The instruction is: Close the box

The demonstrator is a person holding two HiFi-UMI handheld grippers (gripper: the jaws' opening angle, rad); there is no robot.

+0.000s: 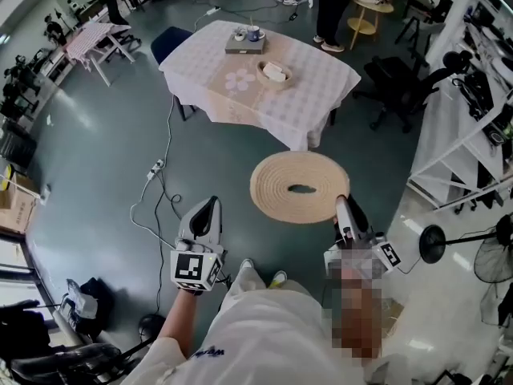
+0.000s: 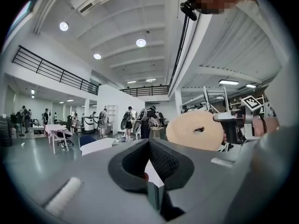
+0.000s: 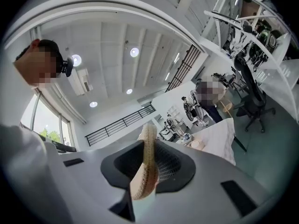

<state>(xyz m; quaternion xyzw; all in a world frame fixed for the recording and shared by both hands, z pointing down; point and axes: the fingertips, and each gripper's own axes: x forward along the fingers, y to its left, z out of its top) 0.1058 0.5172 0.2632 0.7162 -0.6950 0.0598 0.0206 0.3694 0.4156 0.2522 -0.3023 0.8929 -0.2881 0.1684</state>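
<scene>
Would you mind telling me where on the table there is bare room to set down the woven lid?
The tablecloth is bare between the woven basket and its near corner, and along its left edge. The far edge is crowded: a tray with a cup stands there, the basket just nearer. The right gripper holds the woven lid.

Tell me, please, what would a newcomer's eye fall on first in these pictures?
First comes the big round woven disc in the middle of the head view; the right gripper clamps it at its rim. Beyond it stands a table under a pale checked cloth, with a small woven basket on it. The left gripper, at the lower left, holds nothing.
</scene>
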